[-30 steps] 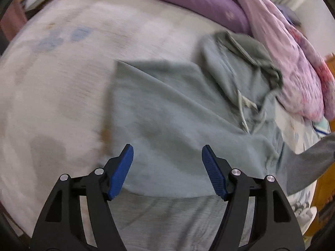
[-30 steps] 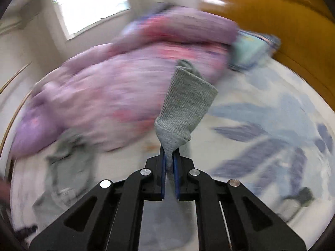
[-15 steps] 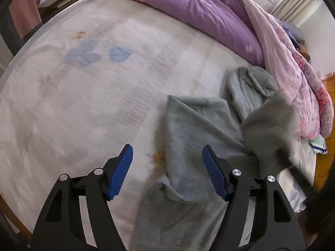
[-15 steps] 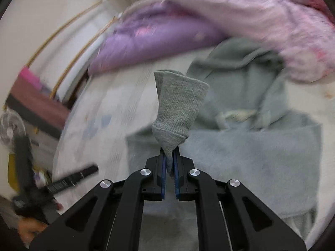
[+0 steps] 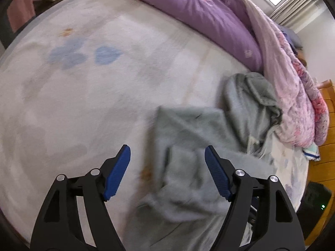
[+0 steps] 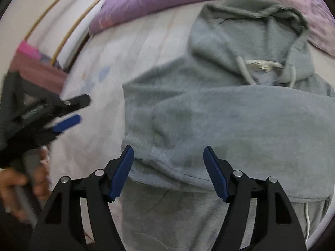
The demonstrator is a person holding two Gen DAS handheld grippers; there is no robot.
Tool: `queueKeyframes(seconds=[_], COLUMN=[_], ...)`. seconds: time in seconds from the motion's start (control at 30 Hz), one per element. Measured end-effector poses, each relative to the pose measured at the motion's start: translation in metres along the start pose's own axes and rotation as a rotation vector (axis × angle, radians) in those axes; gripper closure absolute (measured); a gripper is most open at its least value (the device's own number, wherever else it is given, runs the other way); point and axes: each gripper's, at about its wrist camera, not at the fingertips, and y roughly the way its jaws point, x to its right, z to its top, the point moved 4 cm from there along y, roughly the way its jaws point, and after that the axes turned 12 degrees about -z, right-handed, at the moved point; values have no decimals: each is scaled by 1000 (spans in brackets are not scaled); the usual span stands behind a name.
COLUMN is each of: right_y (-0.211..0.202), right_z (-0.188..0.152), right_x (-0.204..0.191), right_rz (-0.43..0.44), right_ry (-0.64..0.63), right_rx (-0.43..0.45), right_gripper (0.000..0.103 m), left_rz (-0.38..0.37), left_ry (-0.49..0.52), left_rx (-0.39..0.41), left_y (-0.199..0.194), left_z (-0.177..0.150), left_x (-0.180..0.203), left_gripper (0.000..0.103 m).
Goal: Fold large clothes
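Grey hoodie (image 6: 240, 121) on the bed (image 5: 83, 87): its sleeve (image 6: 209, 113), just released by the opening right tongs (image 6: 168, 169), now lies folded across the chest; left tongs (image 5: 167, 167), empty, are opening too.

A pale bedsheet (image 5: 88, 96) with faded blue flower prints (image 5: 83, 54) covers the surface below and ahead of the fingers. A purple quilt (image 5: 199, 10) lies bunched well beyond the fingertips, along the far edge. A pink floral blanket (image 5: 293, 87) lies far ahead to the right. Orange wooden furniture (image 5: 326, 113) stands at the far right.
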Motion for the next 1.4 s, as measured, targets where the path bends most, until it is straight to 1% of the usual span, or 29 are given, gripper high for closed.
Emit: queueKeyframes(seconds=[0.07, 0.1, 0.13, 0.17, 0.23, 0.27, 0.3, 0.37, 0.43, 0.5, 0.53, 0.6, 0.63, 0.67, 0.7, 0.73, 0.77, 0.8, 0.83, 0.87, 0.9, 0.93, 0.97, 1.07, 1.13, 1.2, 1.3, 1.37, 1.4], right_y=[-5, -3, -2, 0, 6, 8, 15, 25, 35, 43, 48, 66, 72, 76, 78, 80, 81, 80, 74, 67, 58, 50, 39, 9, -15, -45, -75, -88, -87], right_z=[20, 34, 44, 63, 88, 103, 119, 143, 170, 195, 204, 218, 223, 227, 230, 232, 234, 233, 234, 232, 230, 228, 224, 212, 202, 185, 155, 120, 107], right_x=[36, 66, 83, 121, 165, 192, 214, 239, 252, 258, 257, 258, 258, 258, 259, 259, 260, 263, 267, 267, 268, 269, 268, 264, 258, 247, 231, 218, 210], right_rz=[-89, -135, -158, -210, -249, -268, -277, -284, -310, -324, -315, -334, -318, -308, -282, -252, -228, -216, -211, -212, -210, -202, -191, -134, -121, -92, -46, -28, -22], right_ry=[40, 89, 122, 187, 252, 296, 332, 371, 346, 340, 324, 313, 312, 322, 341, 349, 362, 379, 383, 371, 359, 351, 340, 325, 290, 267, 253, 238, 232], right_rx=[33, 37, 41, 47, 54, 54, 38, 30, 31, 62, 58, 20, 12, 13, 22, 33, 33, 32, 45, 68, 93, 113, 138, 190, 219, 259, 289, 261, 250], right_gripper=[37, 37, 37, 37, 37, 37, 35, 35, 33, 33, 33, 33, 33, 33, 36, 63, 79, 93, 94, 95, 96, 96, 96, 96, 96, 96, 96, 96, 96], left_rz=[-33, -44, -59, -57, -63, -62, -21, 11, 48, 76, 102, 144, 187, 204, 207, 207, 204, 191, 170, 142, 130, 138, 131, 55, 43, 1, -75, -129, -127], left_ry=[8, 15, 37, 70, 161, 194, 226, 269, 305, 327, 333, 354, 368, 378, 381, 386, 400, 414, 423, 418, 414, 419, 423, 367, 377, 370, 358, 325, 321], left_rx=[-11, -19, -36, -50, -87, -107, -125, -164, -163, -176, -182, -204, -217, -218, -219, -222, -212, -203, -207, -218, -215, -193, -177, -131, -101, -71, -28, -3, -8], left_y=[21, 30, 47, 61, 95, 114, 135, 165, 190, 209, 219, 234, 243, 248, 251, 254, 254, 254, 253, 253, 250, 244, 238, 207, 180, 155, 105, 67, 57], left_z=[13, 18, 27, 34, 50, 59, 70, 83, 99, 112, 118, 123, 125, 127, 128, 130, 131, 131, 131, 130, 130, 131, 131, 132, 125, 120, 94, 66, 54], left_x=[19, 26, 39, 50, 77, 88, 97, 109, 120, 127, 128, 128, 126, 125, 125, 126, 129, 132, 135, 138, 140, 140, 141, 133, 127, 126, 122, 111, 105], left_gripper=[24, 24, 24, 23, 20, 20, 19, 19, 19, 19, 19, 19, 19, 19, 19, 20, 30, 39, 58, 85, 94, 98, 99, 99, 99, 99, 99, 99, 99])
